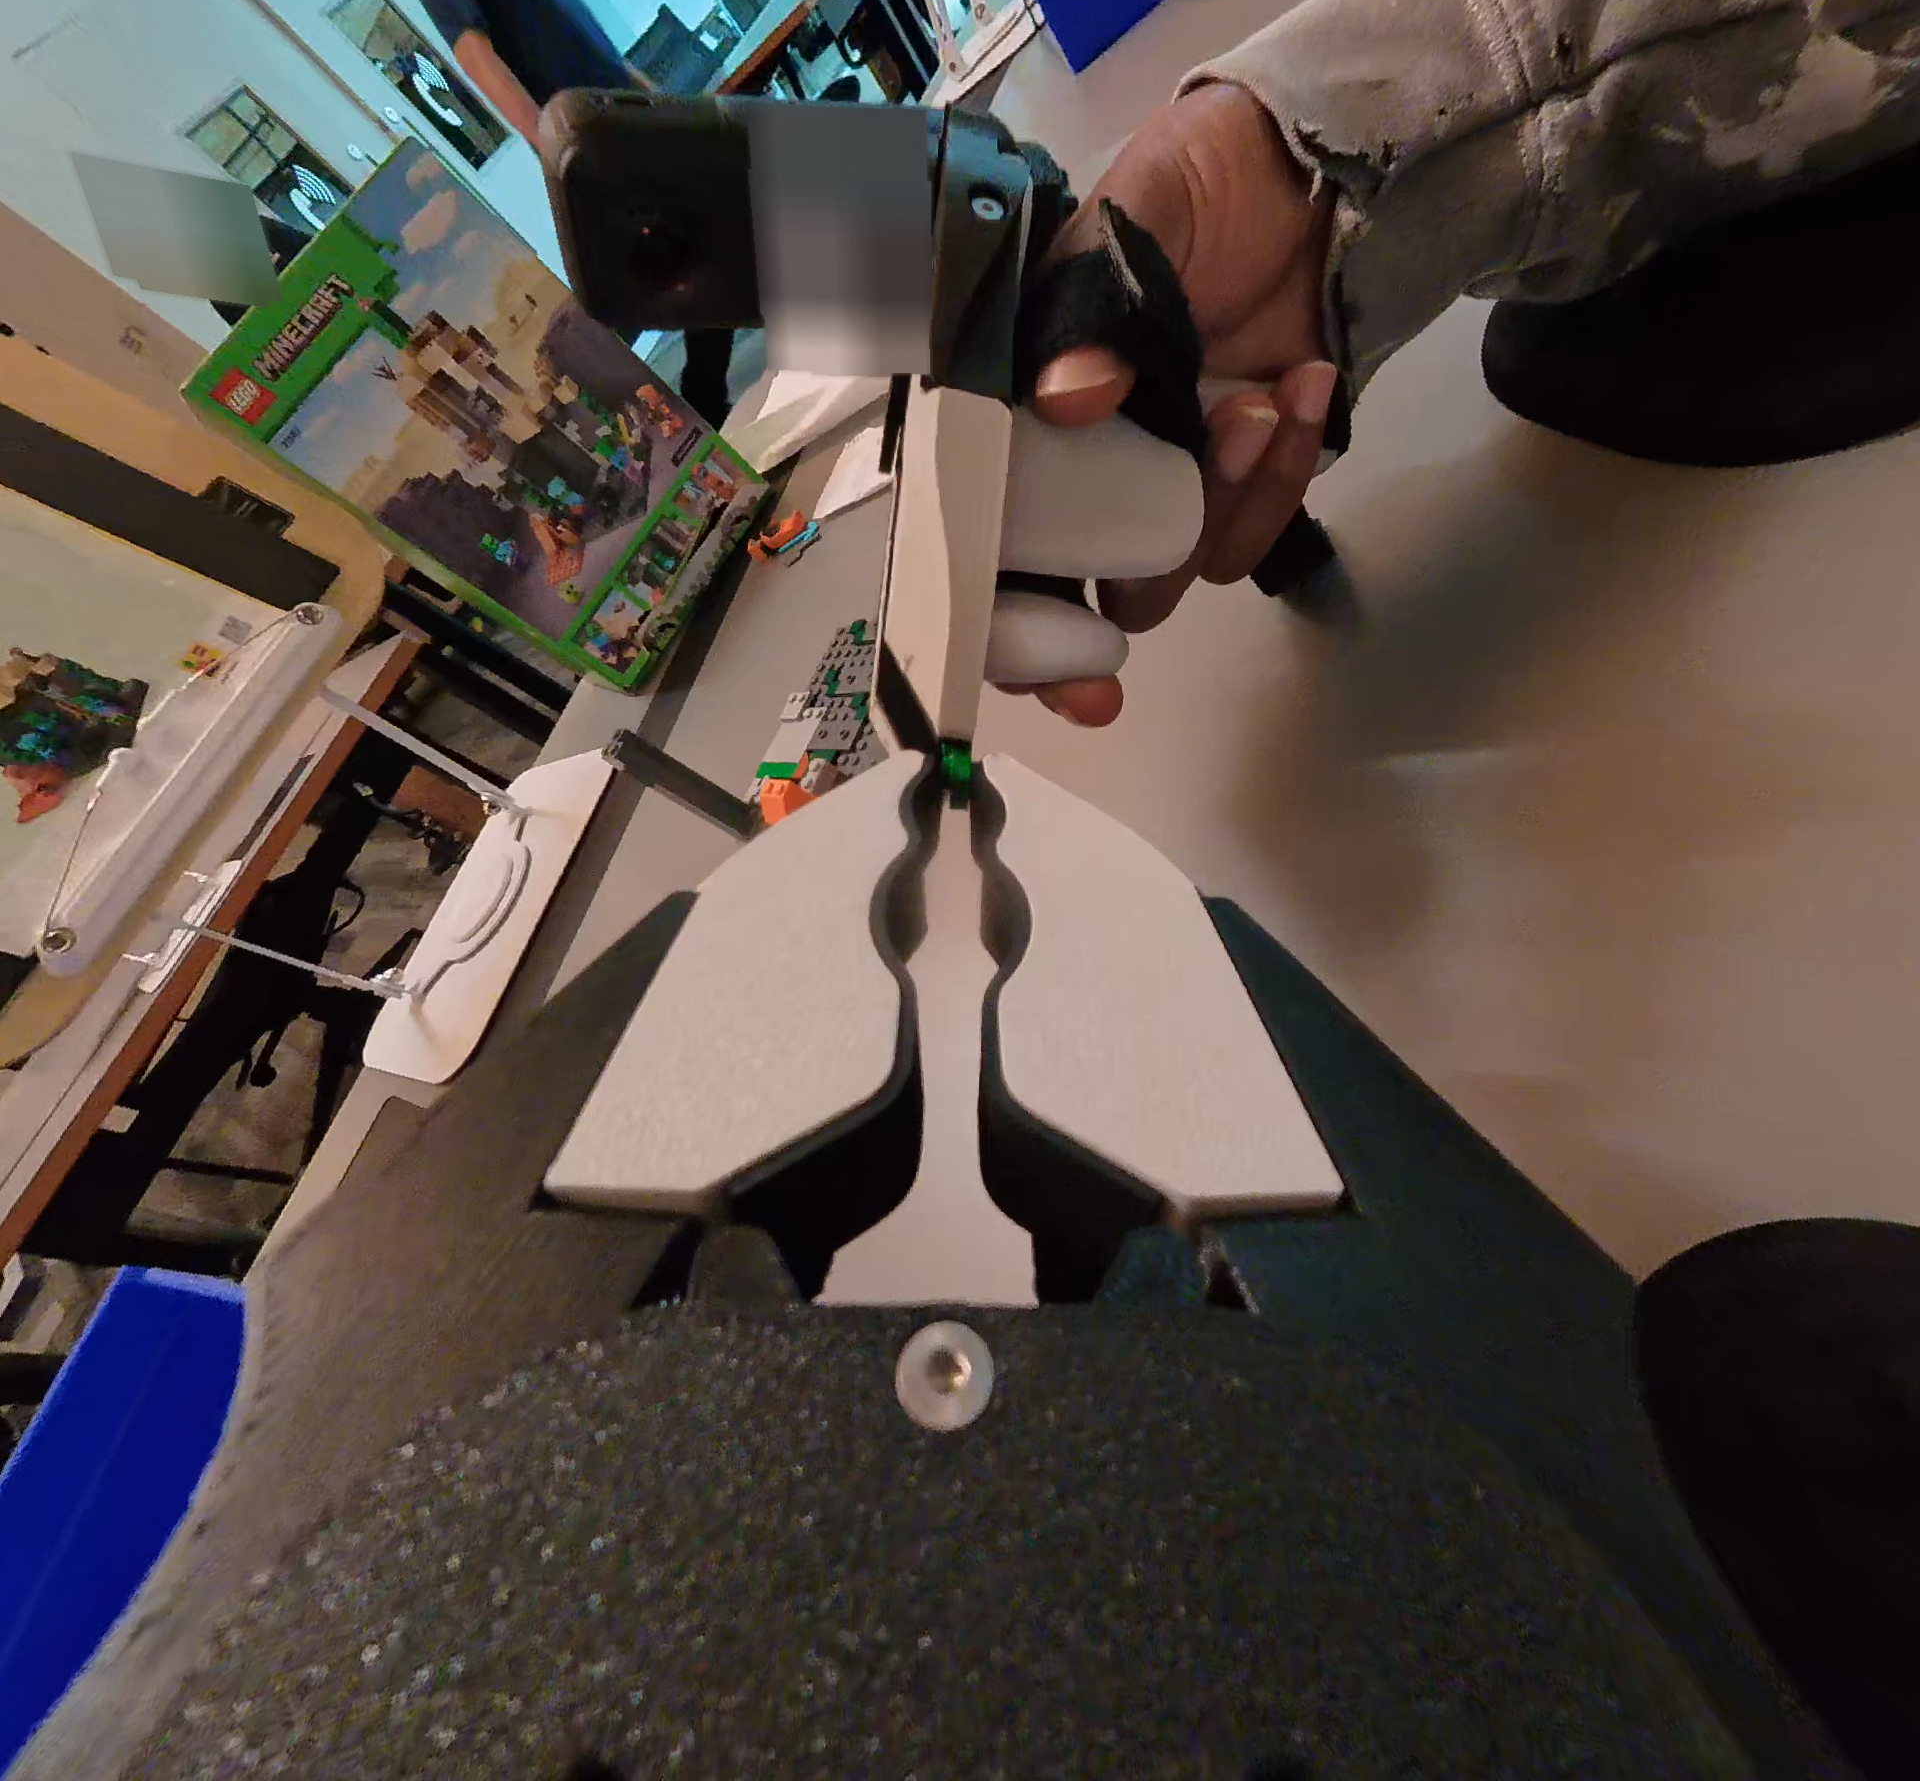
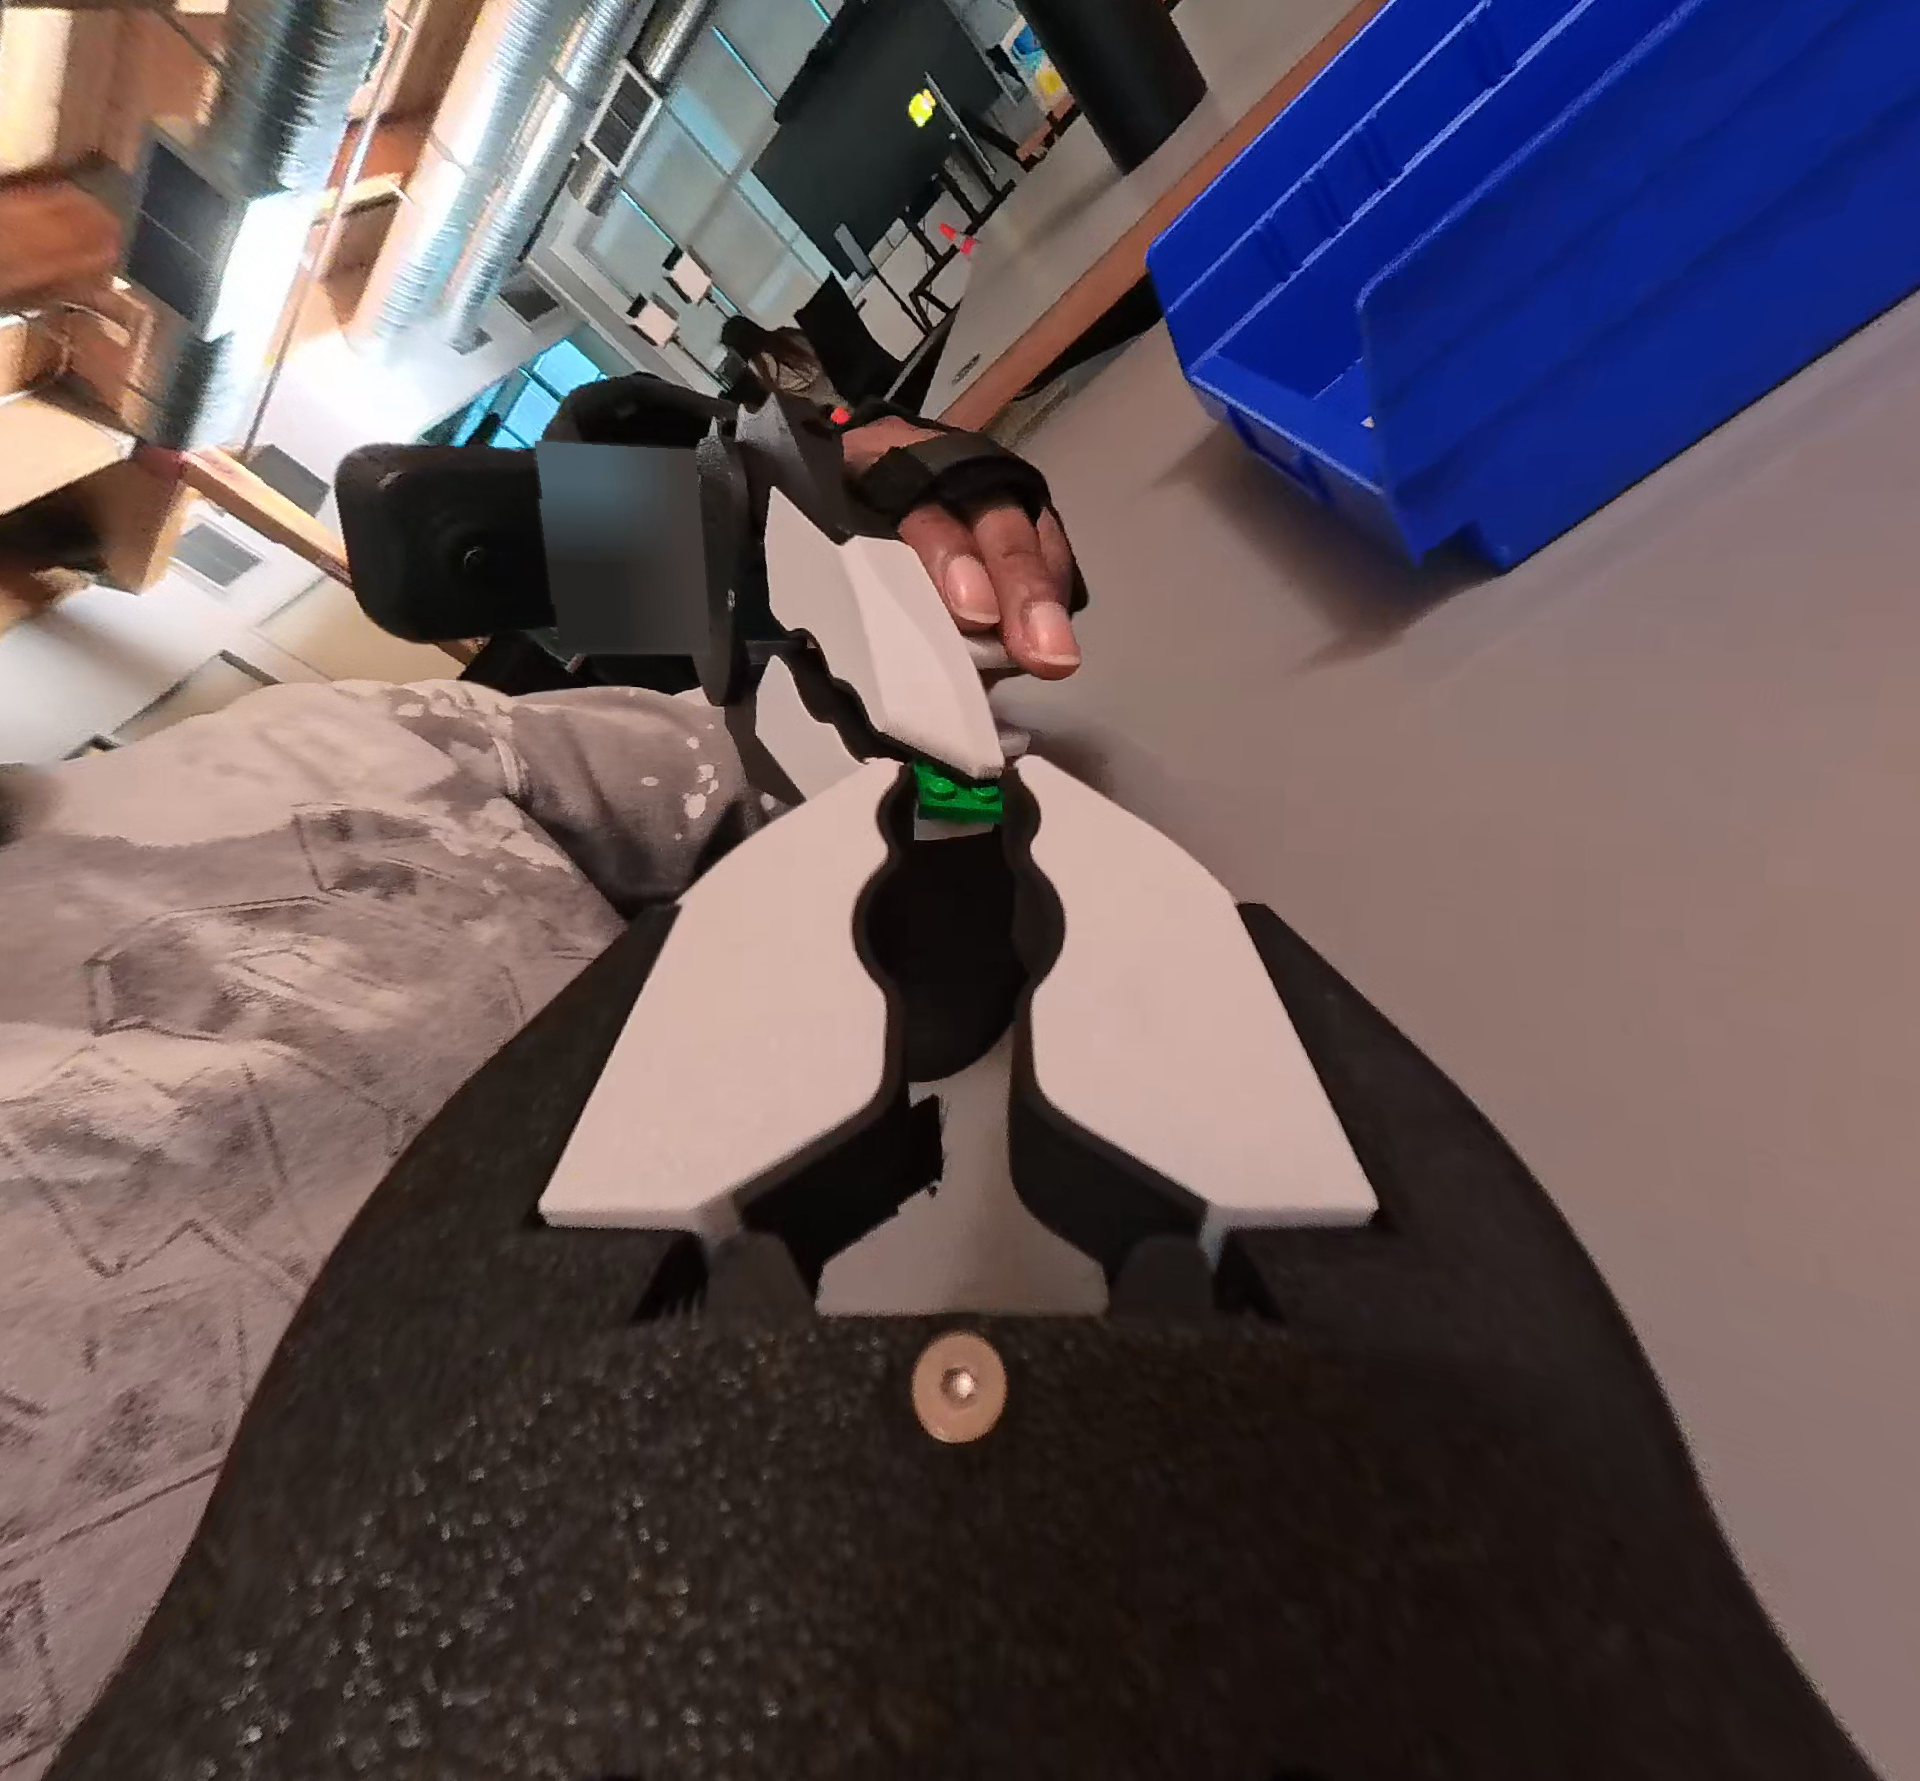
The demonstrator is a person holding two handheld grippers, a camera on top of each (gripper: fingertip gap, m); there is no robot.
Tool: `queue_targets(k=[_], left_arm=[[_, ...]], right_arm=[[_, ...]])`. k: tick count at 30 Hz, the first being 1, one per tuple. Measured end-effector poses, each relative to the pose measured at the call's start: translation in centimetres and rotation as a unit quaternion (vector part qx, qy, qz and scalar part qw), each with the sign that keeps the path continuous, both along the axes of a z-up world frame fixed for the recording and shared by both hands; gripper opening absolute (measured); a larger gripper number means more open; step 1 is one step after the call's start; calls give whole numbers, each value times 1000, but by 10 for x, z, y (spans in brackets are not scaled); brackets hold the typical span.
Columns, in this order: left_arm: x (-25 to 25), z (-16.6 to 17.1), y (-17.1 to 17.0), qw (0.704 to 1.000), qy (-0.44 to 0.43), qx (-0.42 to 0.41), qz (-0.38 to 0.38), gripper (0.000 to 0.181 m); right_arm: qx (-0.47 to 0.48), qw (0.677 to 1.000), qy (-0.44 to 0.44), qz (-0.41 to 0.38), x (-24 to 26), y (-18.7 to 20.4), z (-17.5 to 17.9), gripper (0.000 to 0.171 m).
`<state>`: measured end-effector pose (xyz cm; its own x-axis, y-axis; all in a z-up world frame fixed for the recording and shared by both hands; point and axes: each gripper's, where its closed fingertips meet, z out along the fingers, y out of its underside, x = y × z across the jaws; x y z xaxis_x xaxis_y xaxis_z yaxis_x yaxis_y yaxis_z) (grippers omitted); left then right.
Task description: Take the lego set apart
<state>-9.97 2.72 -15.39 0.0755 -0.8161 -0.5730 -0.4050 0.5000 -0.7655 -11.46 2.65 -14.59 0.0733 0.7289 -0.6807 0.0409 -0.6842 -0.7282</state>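
A small green lego plate (image 2: 957,795) with a grey piece under it is held above the grey table (image 2: 1455,900), pinched from two sides. My right gripper (image 2: 958,789) is shut on it across its width. My left gripper (image 1: 953,777) is shut on the same green plate (image 1: 954,763) across its thin side. Each gripper shows in the other's view, coming in from above with a hand on it. The rest of the lego build (image 1: 831,703), grey with green and orange parts, sits on the table just behind the left fingertips and is partly hidden.
The lego set's box (image 1: 468,401) lies at the table's far edge, with a small orange lego piece (image 1: 784,536) near it. Blue bins (image 2: 1558,225) stand on the table to the right. A white stand (image 1: 457,952) is at the left edge. A grey sleeve (image 2: 260,952) fills the left. Only a small space, under 4 cm, lies between the two pairs of fingers.
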Motion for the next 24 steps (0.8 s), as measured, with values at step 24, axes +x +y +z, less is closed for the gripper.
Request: queue_targets(k=[24], left_arm=[[-128, -9, 169, 900, -15, -177, 397, 42]], right_arm=[[155, 935, -172, -269, 135, 111, -38, 22]])
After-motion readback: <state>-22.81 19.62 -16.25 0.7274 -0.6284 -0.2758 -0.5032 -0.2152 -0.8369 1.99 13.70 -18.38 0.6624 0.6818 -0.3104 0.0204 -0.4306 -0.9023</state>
